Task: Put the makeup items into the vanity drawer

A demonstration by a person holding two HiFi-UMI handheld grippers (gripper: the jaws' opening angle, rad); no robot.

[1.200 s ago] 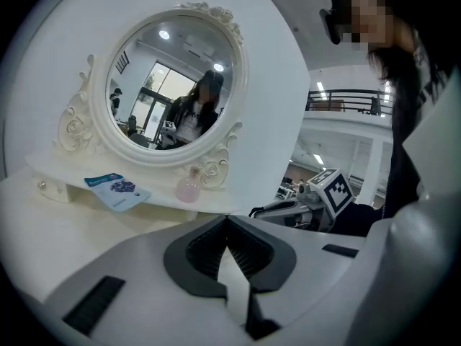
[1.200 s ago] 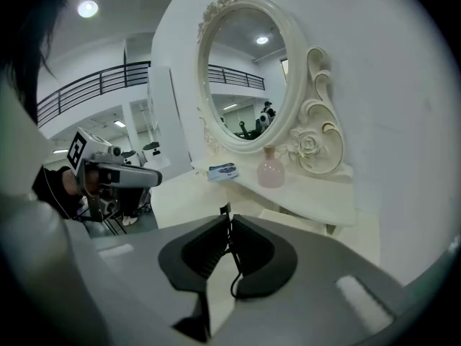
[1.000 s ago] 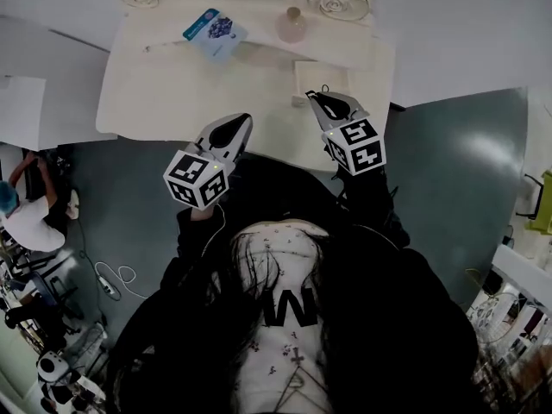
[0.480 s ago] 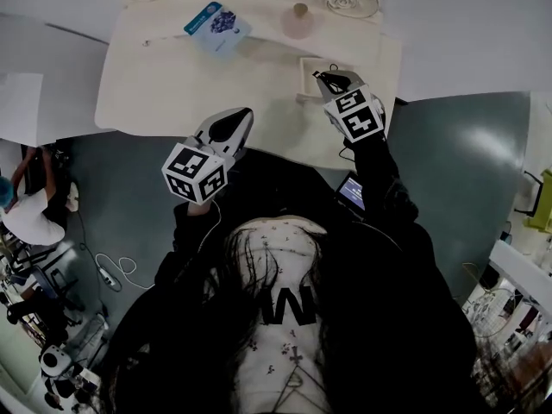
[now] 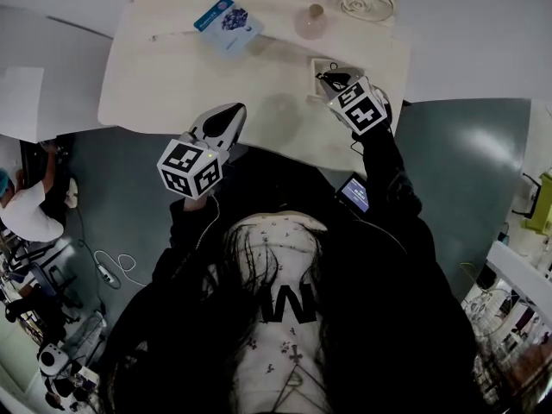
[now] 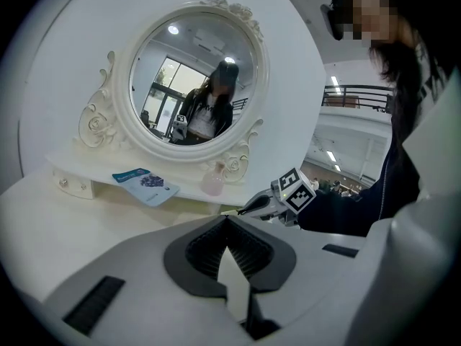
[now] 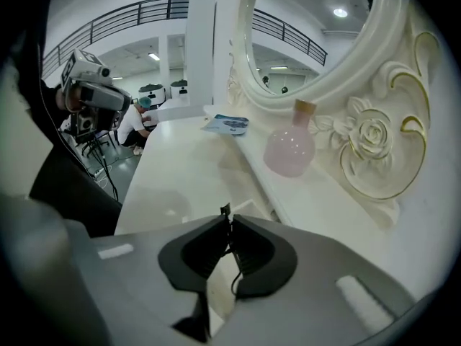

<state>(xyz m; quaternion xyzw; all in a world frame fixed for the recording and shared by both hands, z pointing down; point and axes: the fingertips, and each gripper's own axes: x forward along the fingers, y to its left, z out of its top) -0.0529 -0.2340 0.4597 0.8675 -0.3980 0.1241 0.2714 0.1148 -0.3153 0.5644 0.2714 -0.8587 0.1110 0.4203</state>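
The right tongs (image 7: 227,218) are pressed together on a thin dark item (image 7: 225,211), of which only a small tab shows at the tips and a fine curved strand behind them; what the item is cannot be made out. In the head view, the right tongs (image 5: 326,78) hang directly over the small open drawer (image 5: 317,62) at the right end of the white desk (image 5: 172,76), with the tips inside the drawer's outline. The drawer's pale rim (image 7: 248,206) shows just ahead of the tips in the right gripper view. The left tongs (image 6: 227,220) are pressed together with nothing between them. They hover above the front edge of the desk, left of centre (image 5: 233,110) and well apart from the drawer. A blue packet (image 5: 228,17) lies flat on the raised shelf at the back of the desk. A pink bottle (image 5: 310,22) stands upright to the packet's right, at the foot of the round mirror (image 6: 194,85) and just behind the drawer. Both are well apart from either pair of tongs.
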